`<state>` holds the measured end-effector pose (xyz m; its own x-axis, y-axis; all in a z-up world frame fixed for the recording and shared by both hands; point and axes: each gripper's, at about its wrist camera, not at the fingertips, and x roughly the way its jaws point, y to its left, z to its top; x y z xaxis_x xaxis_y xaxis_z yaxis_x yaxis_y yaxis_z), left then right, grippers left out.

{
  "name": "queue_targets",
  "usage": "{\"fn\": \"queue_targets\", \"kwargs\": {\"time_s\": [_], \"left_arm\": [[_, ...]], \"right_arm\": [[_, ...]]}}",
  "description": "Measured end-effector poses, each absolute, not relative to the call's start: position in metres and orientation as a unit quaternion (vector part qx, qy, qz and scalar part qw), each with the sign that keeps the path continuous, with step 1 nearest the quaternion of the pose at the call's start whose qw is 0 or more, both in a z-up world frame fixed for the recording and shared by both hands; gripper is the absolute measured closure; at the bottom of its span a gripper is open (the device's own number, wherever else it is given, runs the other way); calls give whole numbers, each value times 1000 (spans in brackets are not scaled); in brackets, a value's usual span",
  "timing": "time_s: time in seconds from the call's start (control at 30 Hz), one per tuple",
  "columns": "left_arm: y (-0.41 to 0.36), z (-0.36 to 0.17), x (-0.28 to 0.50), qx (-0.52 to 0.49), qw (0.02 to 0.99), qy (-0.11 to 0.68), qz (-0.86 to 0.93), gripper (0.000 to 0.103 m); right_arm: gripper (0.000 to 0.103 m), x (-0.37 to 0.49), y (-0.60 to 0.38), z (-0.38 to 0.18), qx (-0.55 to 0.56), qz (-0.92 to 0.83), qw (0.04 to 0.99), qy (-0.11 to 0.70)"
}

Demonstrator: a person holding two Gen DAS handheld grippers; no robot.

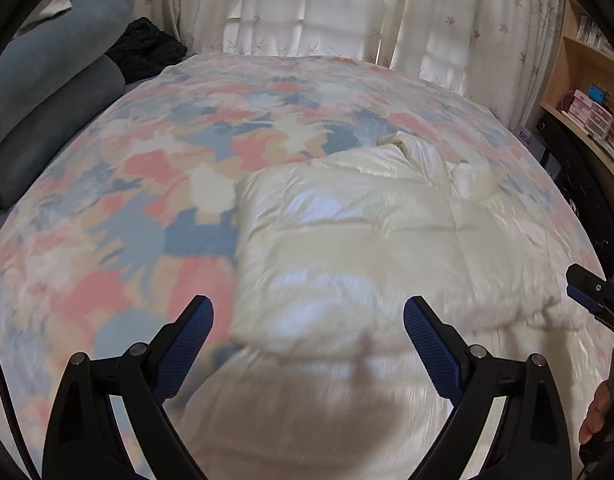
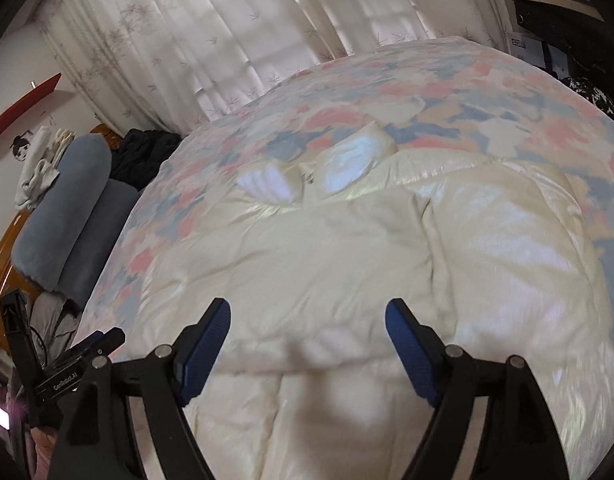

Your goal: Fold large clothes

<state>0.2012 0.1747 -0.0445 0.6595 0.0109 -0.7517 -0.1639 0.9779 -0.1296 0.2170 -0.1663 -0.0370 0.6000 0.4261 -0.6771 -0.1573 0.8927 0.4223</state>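
Observation:
A cream puffy jacket (image 1: pixel 367 232) lies folded on the floral duvet (image 1: pixel 147 152), its collar at the far end. In the left wrist view my left gripper (image 1: pixel 309 312) hangs open above the jacket's near left edge, with nothing between its blue pads. In the right wrist view the same jacket (image 2: pixel 347 248) fills the middle, and my right gripper (image 2: pixel 307 316) stands open just above its near fold, holding nothing. The right gripper's tip (image 1: pixel 595 296) shows at the right edge of the left view, with a hand (image 1: pixel 595 416) below it. The left gripper (image 2: pixel 87 352) shows at the lower left of the right view.
The duvet (image 2: pixel 467 92) covers the whole bed. Grey-blue pillows (image 1: pixel 47 92) and a black garment (image 1: pixel 147 46) lie along the bed's left side. Leaf-print curtains (image 1: pixel 327 8) hang behind. A wooden shelf with boxes (image 1: pixel 587 92) stands at the right.

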Motion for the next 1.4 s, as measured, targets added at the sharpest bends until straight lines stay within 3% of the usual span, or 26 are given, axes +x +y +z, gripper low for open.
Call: {"fn": "queue_targets", "kwargs": {"time_s": [0.63, 1.4], "left_arm": [[186, -24, 44, -64, 908, 411, 51, 8], [221, -57, -32, -147, 878, 455, -15, 8]], "right_arm": [[23, 100, -177, -13, 144, 187, 879, 415], [23, 3, -255, -4, 131, 147, 895, 401]]}}
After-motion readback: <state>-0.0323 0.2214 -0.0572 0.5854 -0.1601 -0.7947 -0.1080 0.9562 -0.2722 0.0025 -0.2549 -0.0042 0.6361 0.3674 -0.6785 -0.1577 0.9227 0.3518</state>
